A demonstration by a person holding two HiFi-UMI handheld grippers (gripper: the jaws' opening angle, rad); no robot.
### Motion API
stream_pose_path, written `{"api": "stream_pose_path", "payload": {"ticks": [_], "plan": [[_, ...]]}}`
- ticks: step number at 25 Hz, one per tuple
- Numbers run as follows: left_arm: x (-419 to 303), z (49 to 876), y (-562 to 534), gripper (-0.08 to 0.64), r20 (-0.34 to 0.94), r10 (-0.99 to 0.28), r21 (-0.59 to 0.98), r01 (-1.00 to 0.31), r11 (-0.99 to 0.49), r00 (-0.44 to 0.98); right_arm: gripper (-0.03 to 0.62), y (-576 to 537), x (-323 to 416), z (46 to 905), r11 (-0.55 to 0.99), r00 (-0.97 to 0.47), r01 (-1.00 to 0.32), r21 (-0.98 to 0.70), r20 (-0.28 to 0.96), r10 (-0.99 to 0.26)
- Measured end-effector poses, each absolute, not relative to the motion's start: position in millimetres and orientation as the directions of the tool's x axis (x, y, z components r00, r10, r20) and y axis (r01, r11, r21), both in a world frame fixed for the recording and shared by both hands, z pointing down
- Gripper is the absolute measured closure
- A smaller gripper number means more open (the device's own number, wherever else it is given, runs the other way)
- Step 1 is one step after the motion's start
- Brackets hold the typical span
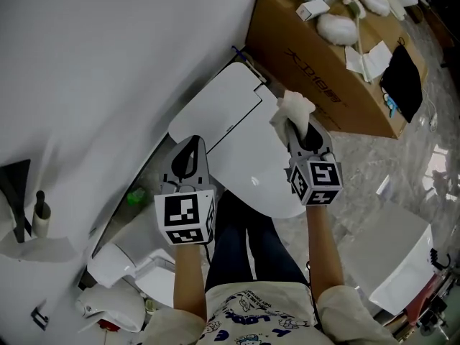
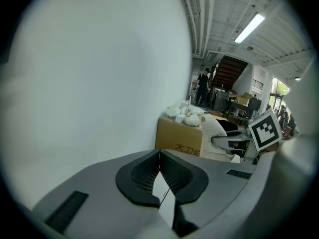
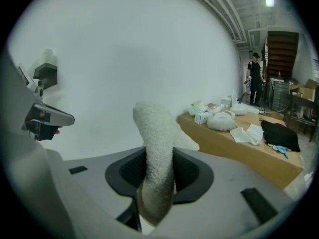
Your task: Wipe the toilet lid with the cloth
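Print coming up on the cardboard box [image 2: 178, 133], just off centre toward four o'clock in the left gripper view. There are dark Chinese characters on its brown side: 大卫 reads clearly, the rest is cut off. In the head view the same box sits at one o'clock, its line of characters slanted and too small to read. Blue lettering on the person's T-shirt [image 1: 248, 315], six o'clock, can't be made out. The cubes on the left gripper [image 1: 188, 146] and right gripper [image 1: 298, 128] show black-and-white square markers.
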State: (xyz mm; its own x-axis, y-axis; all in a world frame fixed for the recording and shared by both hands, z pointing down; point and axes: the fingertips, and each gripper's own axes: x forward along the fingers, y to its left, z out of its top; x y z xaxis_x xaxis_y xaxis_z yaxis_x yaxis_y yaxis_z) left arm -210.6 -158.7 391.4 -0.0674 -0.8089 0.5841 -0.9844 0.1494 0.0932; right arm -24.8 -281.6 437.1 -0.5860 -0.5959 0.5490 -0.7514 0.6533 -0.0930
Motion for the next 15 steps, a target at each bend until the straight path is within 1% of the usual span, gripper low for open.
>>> {"api": "stream_pose_path", "payload": {"ticks": [9, 15], "plan": [[-188, 452, -166, 0.555, 0.619, -0.785, 0.099, -0.990, 0.099, -0.016, 0.474, -303, -43, 517, 0.730, -0.606, -0.681, -0.057, 0.604, -0.517], [-179, 486, -153, 0.555, 0.644, -0.765, 0.117, -0.988, 0.100, -0.001, 0.474, -310, -54, 564, 0.777, -0.606, -0.629, -0.031, 0.645, -0.465]]}}
